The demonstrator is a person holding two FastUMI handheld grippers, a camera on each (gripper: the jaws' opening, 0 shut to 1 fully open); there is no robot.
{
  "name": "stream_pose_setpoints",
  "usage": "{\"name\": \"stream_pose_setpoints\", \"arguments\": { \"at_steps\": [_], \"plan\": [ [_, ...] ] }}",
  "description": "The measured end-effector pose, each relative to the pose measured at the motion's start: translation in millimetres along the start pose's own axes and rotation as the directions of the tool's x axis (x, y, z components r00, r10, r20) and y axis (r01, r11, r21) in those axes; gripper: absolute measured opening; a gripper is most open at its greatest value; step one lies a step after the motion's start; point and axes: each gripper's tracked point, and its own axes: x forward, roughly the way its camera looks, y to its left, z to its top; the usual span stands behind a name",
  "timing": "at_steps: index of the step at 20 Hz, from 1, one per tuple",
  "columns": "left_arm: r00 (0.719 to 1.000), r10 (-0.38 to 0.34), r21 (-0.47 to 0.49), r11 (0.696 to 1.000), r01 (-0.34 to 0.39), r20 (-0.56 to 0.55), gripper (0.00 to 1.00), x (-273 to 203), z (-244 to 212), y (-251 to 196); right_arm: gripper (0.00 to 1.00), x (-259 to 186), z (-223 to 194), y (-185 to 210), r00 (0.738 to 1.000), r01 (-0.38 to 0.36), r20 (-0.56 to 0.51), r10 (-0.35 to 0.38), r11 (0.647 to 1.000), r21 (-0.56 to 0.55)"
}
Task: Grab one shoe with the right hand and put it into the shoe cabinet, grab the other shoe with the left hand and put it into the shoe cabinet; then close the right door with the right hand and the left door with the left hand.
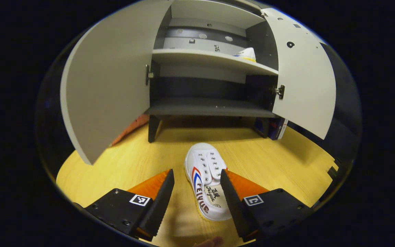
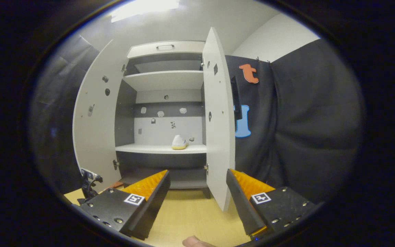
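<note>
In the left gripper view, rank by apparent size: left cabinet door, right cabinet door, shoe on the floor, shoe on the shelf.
1. left cabinet door
2. right cabinet door
3. shoe on the floor, enlarged by nearness to the camera
4. shoe on the shelf, a matching shoe, just farther away

A light wood floor meets black cloth walls, with a white wall above and a bright ceiling light overhead.
</note>
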Motion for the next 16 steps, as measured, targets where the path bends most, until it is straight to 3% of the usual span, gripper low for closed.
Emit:
{"name": "stream_pose_setpoints", "arguments": {
  "at_steps": [1, 3, 6, 7, 10, 12, 13, 14, 16],
  "plan": [
    [1.0, 0.004, -0.008, 1.0, -0.004, -0.009, 0.75, 4.8, -2.4, 1.4, 0.98, -0.1, -1.9, -0.2, 1.0, -0.004, -0.001, 0.004, 1.0, 0.003],
    [1.0, 0.019, 0.013, 1.0, -0.019, -0.021, 0.71, 12.6, -7.9, 5.8, 0.98, 0.6, -7.4, 1.6, 1.0, -0.017, -0.012, 0.017, 1.0, 0.009],
    [0.995, -0.028, -0.011, 1.0, 0.027, -0.096, 0.63, 23.5, -25.0, -1.9, 0.98, 2.5, -12.6, 5.5, 0.999, -0.028, -0.015, 0.028, 1.0, -0.002],
    [0.995, -0.032, -0.046, 0.999, 0.028, -0.095, 0.53, 27.3, -23.3, -3.2, 0.98, 2.8, -14.7, 6.7, 0.999, -0.03, -0.015, 0.03, 0.999, -0.015],
    [0.993, -0.001, -0.049, 0.999, -0.005, -0.121, 0.41, 32.1, -25.8, 2.2, 0.98, 3.9, -20.7, 7.7, 1.0, -0.024, -0.014, 0.023, 0.998, -0.059],
    [0.989, 0.023, -0.033, 0.999, -0.029, -0.144, 0.25, 32.5, -28.5, 9.5, 0.97, 5.5, -25.4, 9.2, 1.0, -0.023, -0.02, 0.022, 0.997, -0.071],
    [0.988, 0.021, -0.031, 0.999, -0.026, -0.151, 0.08, 32.2, -28.9, 8.2, 0.97, 6.1, -28.0, 10.1, 0.999, -0.027, -0.026, 0.025, 0.997, -0.069],
    [0.989, 0.022, -0.009, 1.0, -0.023, -0.145, 0.02, 31.7, -26.6, 7.6, 0.98, 5.6, -29.3, 11.4, 0.999, -0.033, -0.029, 0.031, 0.997, -0.066],
    [0.989, 0.028, 0.036, 0.999, -0.023, -0.142, 0.01, 28.4, -26.1, 8.1, 0.98, 2.9, -31.1, 11.9, 0.999, -0.037, -0.032, 0.035, 0.997, -0.065]
  ]
}}
